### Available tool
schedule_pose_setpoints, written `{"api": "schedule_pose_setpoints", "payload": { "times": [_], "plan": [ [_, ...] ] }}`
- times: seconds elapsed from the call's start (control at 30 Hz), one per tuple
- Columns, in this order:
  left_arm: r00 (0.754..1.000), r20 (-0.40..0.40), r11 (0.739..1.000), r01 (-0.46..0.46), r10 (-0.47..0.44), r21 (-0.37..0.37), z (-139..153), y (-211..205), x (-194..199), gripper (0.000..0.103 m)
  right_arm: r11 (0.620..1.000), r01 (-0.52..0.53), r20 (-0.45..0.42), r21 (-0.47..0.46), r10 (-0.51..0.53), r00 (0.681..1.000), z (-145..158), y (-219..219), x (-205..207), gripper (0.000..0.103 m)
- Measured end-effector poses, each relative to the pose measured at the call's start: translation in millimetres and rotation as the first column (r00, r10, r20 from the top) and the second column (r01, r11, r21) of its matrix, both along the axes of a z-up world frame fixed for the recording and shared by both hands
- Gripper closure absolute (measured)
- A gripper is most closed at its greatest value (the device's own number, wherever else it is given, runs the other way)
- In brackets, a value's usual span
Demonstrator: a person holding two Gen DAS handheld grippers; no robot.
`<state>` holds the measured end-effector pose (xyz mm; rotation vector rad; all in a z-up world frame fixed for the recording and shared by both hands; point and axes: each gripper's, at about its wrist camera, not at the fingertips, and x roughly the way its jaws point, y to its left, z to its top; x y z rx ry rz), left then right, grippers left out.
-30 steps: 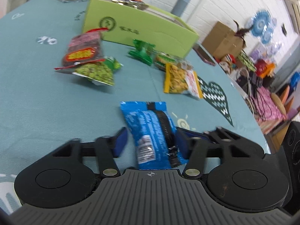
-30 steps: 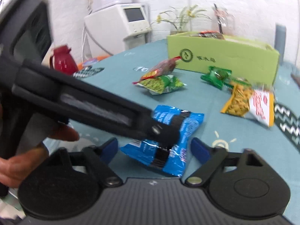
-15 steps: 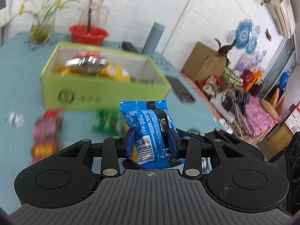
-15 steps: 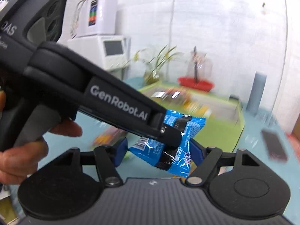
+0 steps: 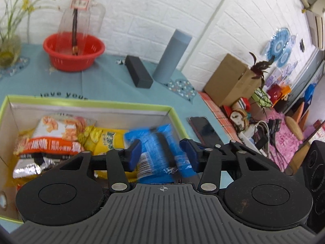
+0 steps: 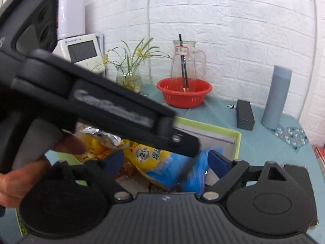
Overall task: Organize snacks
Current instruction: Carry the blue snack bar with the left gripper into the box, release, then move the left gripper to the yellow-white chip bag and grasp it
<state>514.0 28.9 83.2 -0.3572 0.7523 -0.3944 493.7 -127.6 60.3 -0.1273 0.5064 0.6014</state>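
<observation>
Snack packets (image 5: pixel 61 140) crowd the green box's (image 5: pixel 174 113) left side; its right end, seemingly, offers room beside the blurred blue packet (image 5: pixel 160 154).

Red basket (image 5: pixel 73 49) at the bench's (image 5: pixel 105 81) far edge holds a glass pitcher (image 5: pixel 81 14); right of it lie a black box (image 5: pixel 138 74) and grey cylinder (image 5: pixel 171 56); left, a plant vase (image 5: pixel 9 48).

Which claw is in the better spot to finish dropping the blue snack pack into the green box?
Left, probably. The left claw is opening around the blue snack pack over the green box. The right claw also opens there, touching nothing.
</observation>
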Motion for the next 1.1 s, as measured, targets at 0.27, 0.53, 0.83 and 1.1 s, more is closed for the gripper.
{"api": "schedule_pose_setpoints", "payload": {
  "times": [0.27, 0.53, 0.83, 1.1],
  "plan": [
    [0.993, 0.114, 1.000, 0.024, -0.023, -0.006, 10, 17, -108, 0.045, 0.999, -0.038, -0.037, 0.021, 0.039, 0.999, -15, -44, -105, 0.009],
    [0.997, -0.073, 0.996, -0.030, 0.025, -0.078, -48, 25, -171, 0.052, 0.999, -0.004, -0.182, 0.048, 0.013, 0.983, -55, -37, -143, 0.009],
    [0.987, -0.129, 0.992, -0.102, 0.092, -0.075, -68, 50, -215, 0.050, 0.985, -0.099, -0.239, 0.141, 0.131, 0.962, -49, -19, -227, 0.009],
    [0.983, -0.155, 0.984, -0.116, 0.094, -0.136, -79, 54, -231, 0.043, 0.997, -0.045, -0.164, 0.067, 0.056, 0.985, -40, -4, -226, 0.009]
  ]
}}
